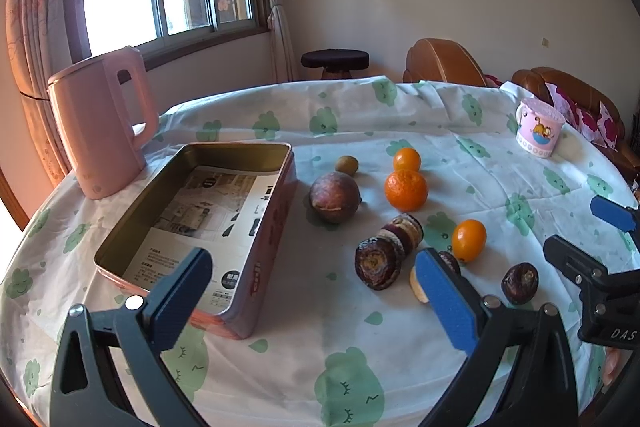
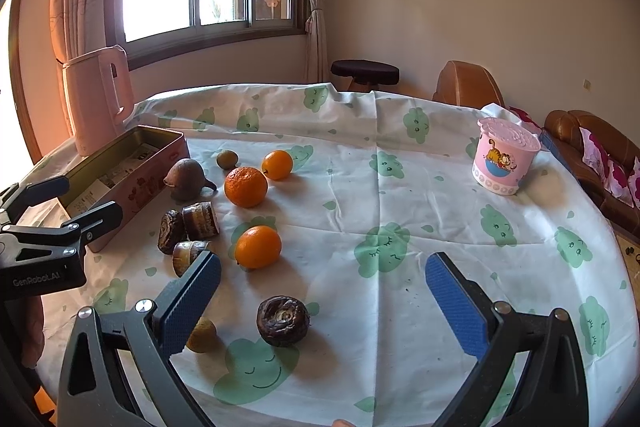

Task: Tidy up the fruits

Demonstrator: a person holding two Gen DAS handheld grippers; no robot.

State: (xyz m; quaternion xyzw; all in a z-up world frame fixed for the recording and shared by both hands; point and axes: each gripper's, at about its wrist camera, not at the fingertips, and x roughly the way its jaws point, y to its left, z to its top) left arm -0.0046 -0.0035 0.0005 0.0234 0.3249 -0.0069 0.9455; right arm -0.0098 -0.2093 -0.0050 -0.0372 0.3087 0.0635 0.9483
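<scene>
- The left gripper (image 1: 316, 277) fills the bottom of the left wrist view, its blue-padded fingers spread wide apart with nothing between them.
- The right gripper (image 2: 323, 281) sits at the bottom of the right wrist view, likewise spread wide and holding nothing.
- A pink tin box (image 1: 276, 219), open and lined with printed paper, lies left of centre in the left wrist view; no fruit is inside it.
- All the fruits lie on the tablecloth (image 1: 360, 131) to the right of the box.
- A dull purple round fruit (image 1: 334, 197) sits just beside the box's long wall, with a small greenish fruit (image 1: 346, 165) above it in the frame.
- A mandarin (image 1: 406, 189) sits at centre, a smaller orange kumquat (image 1: 407, 159) touching it from above.
- Another kumquat (image 1: 469, 240) lies lower right of the mandarin.
- Dark brown water chestnuts (image 1: 378, 263) cluster below the mandarin; one more chestnut (image 1: 519, 283) lies apart toward the lower right.
- In the right wrist view that lone chestnut (image 2: 283, 321) lies between the right gripper's fingers in the frame, nearer the left one, untouched.
- A pink kettle (image 1: 100, 123) stands at the left, behind the box.
- A pink cartoon cup (image 1: 539, 127) stands at the upper right, well apart from the fruit.
</scene>
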